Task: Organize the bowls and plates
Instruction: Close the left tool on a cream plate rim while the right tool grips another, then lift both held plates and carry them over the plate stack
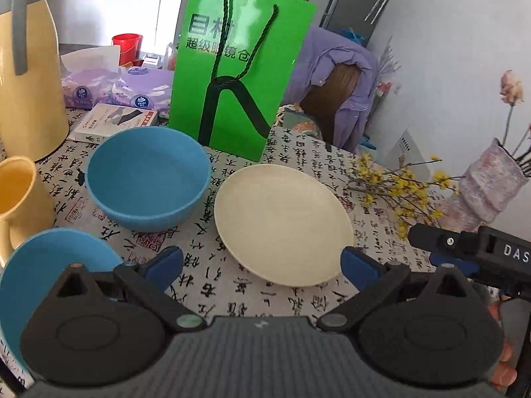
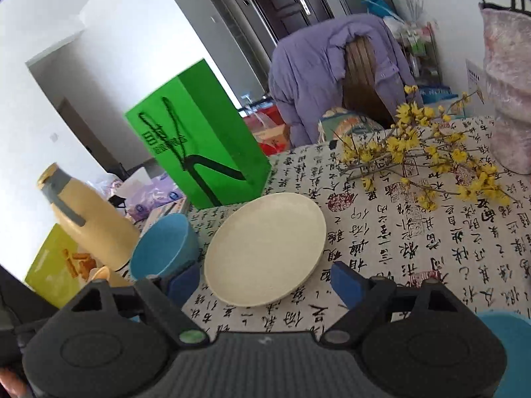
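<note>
Tablecloth (image 1: 298, 301); second blue bowl (image 1: 49, 272) left-view only

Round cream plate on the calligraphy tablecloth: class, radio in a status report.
Left gripper open, empty. Right gripper open, empty. Round cream plate flat, untouched, between both. Deep blue bowl upright beside it; yellow flower sprigs lie behind.

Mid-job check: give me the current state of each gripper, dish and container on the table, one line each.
Left gripper: open, holding nothing.
Right gripper: open, holding nothing.
Cream plate: flat on the tablecloth, empty.
Blue bowl: upright, empty, beside the plate.
Second blue bowl: upright, partly hidden by the left gripper.
Yellow mug: upright.
Yellow thermos: upright, lid on.
Green paper bag: standing.
</note>
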Demonstrator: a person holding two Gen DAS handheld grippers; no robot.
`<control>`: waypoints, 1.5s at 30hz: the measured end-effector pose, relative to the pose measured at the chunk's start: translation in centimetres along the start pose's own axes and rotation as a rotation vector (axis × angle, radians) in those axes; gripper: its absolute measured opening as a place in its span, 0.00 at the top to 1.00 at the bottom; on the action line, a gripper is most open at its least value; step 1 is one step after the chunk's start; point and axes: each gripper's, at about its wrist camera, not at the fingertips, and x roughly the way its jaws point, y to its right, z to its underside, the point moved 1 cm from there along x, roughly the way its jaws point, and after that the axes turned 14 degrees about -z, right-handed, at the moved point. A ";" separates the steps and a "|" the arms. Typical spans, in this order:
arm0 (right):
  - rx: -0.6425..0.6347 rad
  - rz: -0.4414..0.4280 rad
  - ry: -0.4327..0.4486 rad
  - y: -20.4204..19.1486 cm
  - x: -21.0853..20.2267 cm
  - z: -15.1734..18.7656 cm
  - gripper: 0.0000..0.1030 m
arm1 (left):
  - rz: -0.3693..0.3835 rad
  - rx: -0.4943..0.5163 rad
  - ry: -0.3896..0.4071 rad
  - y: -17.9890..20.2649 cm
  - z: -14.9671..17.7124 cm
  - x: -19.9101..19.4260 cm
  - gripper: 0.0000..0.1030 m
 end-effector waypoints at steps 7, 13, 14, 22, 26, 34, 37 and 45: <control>0.065 0.207 -0.053 4.5 9.4 -3.6 0.22 | -0.123 -0.024 -0.088 1.7 -2.1 7.4 0.07; 0.122 0.268 -0.086 7.9 13.9 -3.1 0.39 | -0.168 0.023 -0.088 3.2 -1.9 10.0 0.20; 0.131 0.266 -0.090 8.2 14.4 -3.0 0.43 | -0.173 0.024 -0.096 3.3 -1.9 10.5 0.23; 0.071 0.265 -0.085 7.8 15.9 -2.4 0.72 | -0.212 0.019 -0.131 3.4 -1.1 12.7 0.56; 0.029 0.259 -0.104 7.5 16.4 -2.2 0.85 | -0.229 0.016 -0.151 3.0 -0.8 13.3 0.77; 0.039 0.255 -0.119 7.6 15.1 -1.6 0.88 | -0.229 0.011 -0.140 2.5 -0.5 12.1 0.89; 0.032 0.273 -0.127 7.0 14.2 -0.8 0.88 | -0.225 0.005 -0.142 2.5 0.0 11.2 0.89; 0.036 0.272 -0.107 5.4 10.2 1.8 0.91 | -0.217 0.019 -0.124 1.9 2.1 7.2 0.90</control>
